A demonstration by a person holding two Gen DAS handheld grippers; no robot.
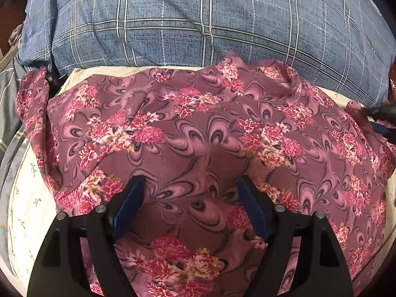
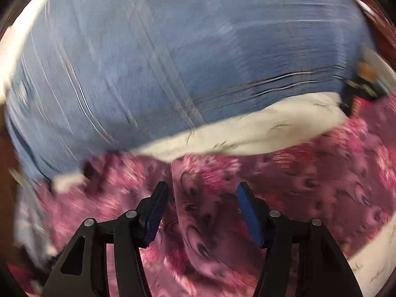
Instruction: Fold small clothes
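A mauve garment with pink flower print lies spread and wrinkled on a cream bedsheet. My left gripper is open just above its near part, holding nothing. My right gripper is open over the garment, with a raised fold of the cloth between its blue fingers; this view is blurred by motion. The right gripper also shows at the right edge of the left wrist view, at the garment's far right side.
A large blue plaid pillow lies along the far side of the garment and fills the upper half of the right wrist view. Grey-blue bedding lies at the left. The cream sheet shows between pillow and garment.
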